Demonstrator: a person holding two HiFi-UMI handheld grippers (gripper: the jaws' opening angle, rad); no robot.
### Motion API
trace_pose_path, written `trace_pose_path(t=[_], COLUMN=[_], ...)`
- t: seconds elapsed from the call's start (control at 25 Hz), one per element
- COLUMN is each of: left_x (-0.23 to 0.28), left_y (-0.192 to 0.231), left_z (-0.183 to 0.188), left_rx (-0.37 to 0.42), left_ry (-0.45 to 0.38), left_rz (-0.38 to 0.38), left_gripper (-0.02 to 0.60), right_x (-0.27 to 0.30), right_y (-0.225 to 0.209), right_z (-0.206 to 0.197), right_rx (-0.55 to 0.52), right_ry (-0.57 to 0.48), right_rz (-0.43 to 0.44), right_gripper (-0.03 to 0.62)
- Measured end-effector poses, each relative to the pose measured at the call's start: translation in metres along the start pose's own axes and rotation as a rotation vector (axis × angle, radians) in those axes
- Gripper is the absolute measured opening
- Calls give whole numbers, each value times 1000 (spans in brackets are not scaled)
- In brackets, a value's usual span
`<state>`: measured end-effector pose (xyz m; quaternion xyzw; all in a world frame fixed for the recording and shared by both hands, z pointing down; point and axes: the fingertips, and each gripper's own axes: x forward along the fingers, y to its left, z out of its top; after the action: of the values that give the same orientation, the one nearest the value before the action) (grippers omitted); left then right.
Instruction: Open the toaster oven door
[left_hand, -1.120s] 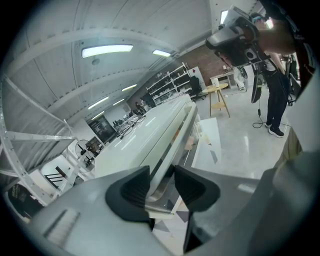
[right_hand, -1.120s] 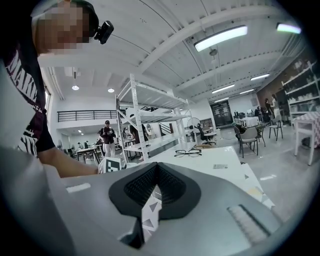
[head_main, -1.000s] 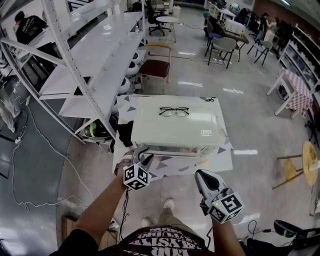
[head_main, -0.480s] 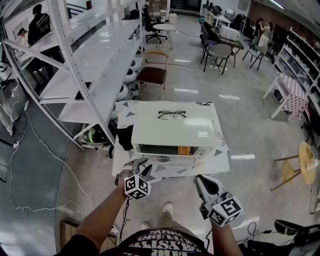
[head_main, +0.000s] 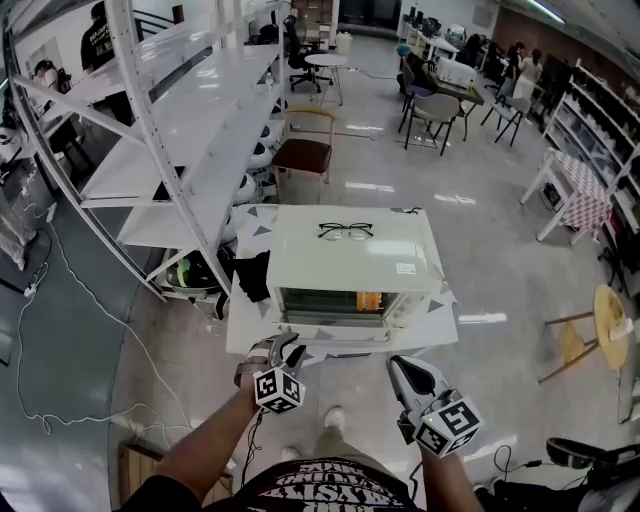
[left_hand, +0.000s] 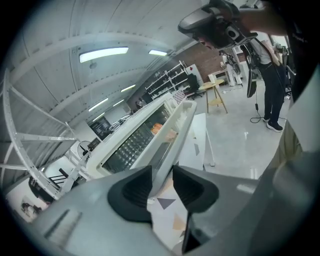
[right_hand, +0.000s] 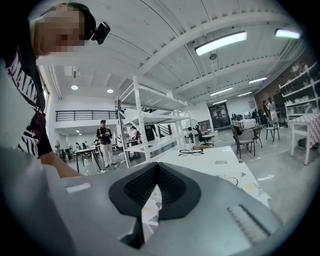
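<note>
Gripping the oven door (left_hand: 176, 131) is the left claw (left_hand: 161, 176).

Glossy grey floor (head_main: 500, 270) all round, tall white shelving (head_main: 190, 110) left, chairs (head_main: 305, 150) behind, wooden stool (head_main: 610, 320) right, strip lights (right_hand: 220, 42) overhead.

Low white table (head_main: 246, 322) in the middle of the room, standing on a glossy grey floor (head_main: 500, 250), its top sprinkled with grey and tan triangles. Sitting squarely on it, the toaster oven (head_main: 350, 262) takes up most of the surface, leaving a bare strip along the near edge and narrow margins left and right. At the table's left edge, just beside the oven, there's a dark bundle (head_main: 252, 275), too shadowed to make out. Over in the left gripper view, the table (left_hand: 199, 145) runs out from under the oven's front, the floor (left_hand: 235, 135) gleaming beyond it
</note>
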<state>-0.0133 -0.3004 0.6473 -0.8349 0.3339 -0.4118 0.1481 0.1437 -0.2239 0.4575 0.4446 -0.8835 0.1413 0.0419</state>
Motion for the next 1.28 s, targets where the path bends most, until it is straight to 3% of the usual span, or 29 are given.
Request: trace_pose_path(t=[0.96,1.28], left_x=[-3,4], left_y=[-60,-91], left_z=[-33,-52], left_rx=[58,124], left_ry=[64,119], left_rz=[23,6], left_gripper=[127,123], right_x=[-11,-27], right_y=[12,13], right_z=[-9,-14], right_rx=[19,33], right_ry=[-6,-3], right_rz=[-25,-46], right_gripper=[26,26])
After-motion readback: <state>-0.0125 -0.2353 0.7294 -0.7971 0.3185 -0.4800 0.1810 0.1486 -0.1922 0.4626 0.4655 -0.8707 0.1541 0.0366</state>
